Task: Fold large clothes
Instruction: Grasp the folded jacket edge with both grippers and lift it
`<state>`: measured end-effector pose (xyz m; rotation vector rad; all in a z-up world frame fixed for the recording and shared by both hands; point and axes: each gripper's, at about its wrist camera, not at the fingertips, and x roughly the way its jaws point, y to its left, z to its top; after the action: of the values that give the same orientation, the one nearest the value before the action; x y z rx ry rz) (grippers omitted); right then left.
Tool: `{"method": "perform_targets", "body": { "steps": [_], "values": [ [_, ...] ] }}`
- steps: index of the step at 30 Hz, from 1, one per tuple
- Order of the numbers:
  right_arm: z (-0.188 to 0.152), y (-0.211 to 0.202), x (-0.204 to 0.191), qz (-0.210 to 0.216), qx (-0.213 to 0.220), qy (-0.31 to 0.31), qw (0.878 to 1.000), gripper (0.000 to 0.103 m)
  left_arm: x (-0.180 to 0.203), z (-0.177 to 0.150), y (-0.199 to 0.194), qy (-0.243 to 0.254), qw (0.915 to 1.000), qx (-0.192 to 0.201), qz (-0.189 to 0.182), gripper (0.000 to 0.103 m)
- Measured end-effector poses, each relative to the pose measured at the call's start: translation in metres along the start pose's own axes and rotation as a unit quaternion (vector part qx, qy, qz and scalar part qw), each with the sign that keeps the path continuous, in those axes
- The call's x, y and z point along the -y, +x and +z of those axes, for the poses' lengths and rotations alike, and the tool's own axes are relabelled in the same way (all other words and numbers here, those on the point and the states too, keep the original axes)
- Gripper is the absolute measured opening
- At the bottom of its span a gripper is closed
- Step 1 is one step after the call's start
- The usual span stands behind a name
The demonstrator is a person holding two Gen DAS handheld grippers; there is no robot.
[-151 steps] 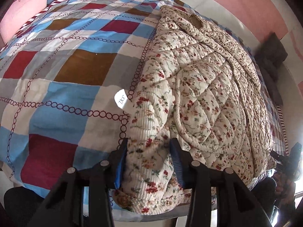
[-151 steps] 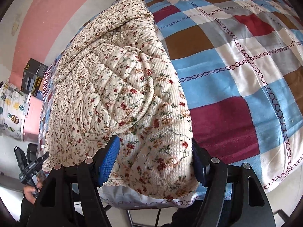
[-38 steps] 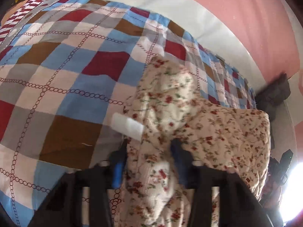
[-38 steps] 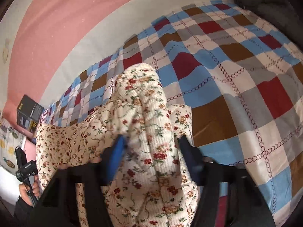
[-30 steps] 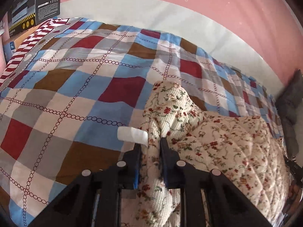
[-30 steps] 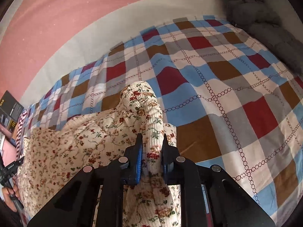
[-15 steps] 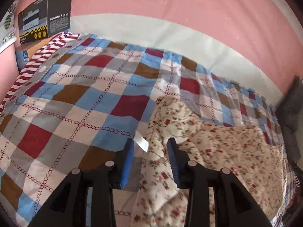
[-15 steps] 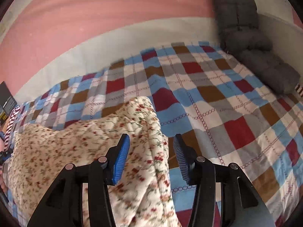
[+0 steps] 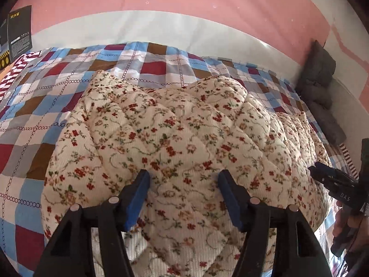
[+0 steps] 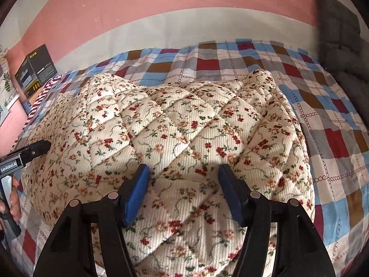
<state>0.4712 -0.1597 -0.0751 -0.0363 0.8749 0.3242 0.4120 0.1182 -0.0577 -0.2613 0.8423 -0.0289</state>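
A cream quilted garment with small red flowers (image 9: 180,138) lies folded over on itself on a checked bed cover (image 9: 34,106); it also fills the right wrist view (image 10: 175,133). My left gripper (image 9: 184,180) is open, its blue pads spread just above the garment's near edge, holding nothing. My right gripper (image 10: 184,175) is open the same way over the garment's near part. The right gripper shows at the far right of the left wrist view (image 9: 336,184). The left gripper shows at the left edge of the right wrist view (image 10: 25,154).
The checked bed cover (image 10: 334,127) spreads around the garment, against a pink and white wall. Dark grey cushions (image 9: 320,85) stand at the bed's right end. A black box (image 10: 35,69) sits at the left end by a red striped cloth (image 9: 16,73).
Both grippers carried the garment's near edge up and over toward the far side, then opened and let it go. They have pulled back, and the garment now lies folded.
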Motion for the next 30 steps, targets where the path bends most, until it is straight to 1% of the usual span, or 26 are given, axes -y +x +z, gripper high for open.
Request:
{"method": "perform_targets", "body": {
  "steps": [1,2,3,4,5,7,9,10,11,15,17,18,19,20,21,22,23,26,28,29,30],
  "values": [
    [0.002,-0.005,0.0,0.004,-0.001,-0.001,1.0,0.064,0.0,0.004,-0.005,0.004,1.0,-0.003,0.0,0.065],
    [0.003,-0.014,0.001,0.008,0.007,-0.001,1.0,0.064,-0.003,0.006,-0.014,0.003,1.0,0.001,-0.003,0.065],
    [0.001,-0.027,0.006,0.015,0.02,0.003,1.0,0.064,-0.01,0.006,-0.024,-0.005,0.9999,0.01,-0.005,0.065],
    [-0.001,-0.039,0.012,0.02,0.035,0.011,0.999,0.067,-0.019,0.005,-0.034,-0.013,0.9997,0.021,-0.002,0.065],
    [-0.004,-0.05,0.022,0.021,0.048,0.02,0.998,0.072,-0.032,0.003,-0.043,-0.022,0.9992,0.032,0.006,0.065],
    [-0.012,-0.065,0.045,0.007,0.061,0.039,0.997,0.075,-0.06,0.0,-0.051,-0.043,0.9979,0.038,0.031,0.065],
    [-0.02,-0.063,0.07,-0.008,0.046,0.072,0.996,0.075,-0.092,-0.008,-0.046,-0.078,0.9956,0.013,0.051,0.065],
    [-0.025,-0.059,0.082,-0.013,0.034,0.093,0.995,0.075,-0.107,-0.014,-0.042,-0.099,0.9937,-0.002,0.052,0.065],
    [-0.03,-0.057,0.092,-0.007,0.026,0.115,0.993,0.075,-0.119,-0.02,-0.04,-0.119,0.9918,-0.013,0.045,0.065],
    [-0.053,-0.051,0.114,0.035,0.02,0.187,0.981,0.075,-0.146,-0.044,-0.033,-0.184,0.9823,-0.024,-0.021,0.067],
    [-0.065,-0.041,0.122,0.068,0.006,0.225,0.972,0.076,-0.151,-0.054,-0.024,-0.211,0.9756,-0.03,-0.054,0.071],
    [-0.071,-0.032,0.126,0.093,-0.005,0.245,0.965,0.077,-0.153,-0.056,-0.018,-0.221,0.9723,-0.035,-0.069,0.073],
    [-0.075,-0.023,0.132,0.116,-0.013,0.265,0.957,0.084,-0.155,-0.058,-0.012,-0.23,0.9688,-0.039,-0.083,0.077],
    [-0.077,-0.016,0.138,0.126,-0.02,0.285,0.95,0.095,-0.158,-0.058,-0.005,-0.241,0.9651,-0.043,-0.093,0.08],
    [-0.079,-0.008,0.144,0.141,-0.031,0.303,0.942,0.097,-0.16,-0.059,-0.001,-0.25,0.9618,-0.047,-0.1,0.085],
    [-0.082,-0.003,0.147,0.156,-0.037,0.318,0.934,0.099,-0.162,-0.06,0.003,-0.257,0.9593,-0.047,-0.107,0.087],
    [-0.082,0.0,0.148,0.164,-0.039,0.323,0.931,0.1,-0.162,-0.062,0.005,-0.259,0.9581,-0.044,-0.113,0.088],
    [-0.08,0.004,0.144,0.167,-0.039,0.309,0.935,0.101,-0.16,-0.063,0.01,-0.247,0.9611,-0.033,-0.119,0.091],
    [-0.076,0.008,0.142,0.166,-0.047,0.305,0.937,0.101,-0.154,-0.058,0.014,-0.235,0.9652,-0.036,-0.108,0.091],
    [-0.073,0.008,0.141,0.164,-0.05,0.305,0.937,0.1,-0.151,-0.054,0.016,-0.232,0.9665,-0.04,-0.102,0.089],
    [-0.071,0.008,0.138,0.162,-0.052,0.303,0.938,0.099,-0.148,-0.052,0.016,-0.23,0.9663,-0.045,-0.107,0.073]
  ]
}}
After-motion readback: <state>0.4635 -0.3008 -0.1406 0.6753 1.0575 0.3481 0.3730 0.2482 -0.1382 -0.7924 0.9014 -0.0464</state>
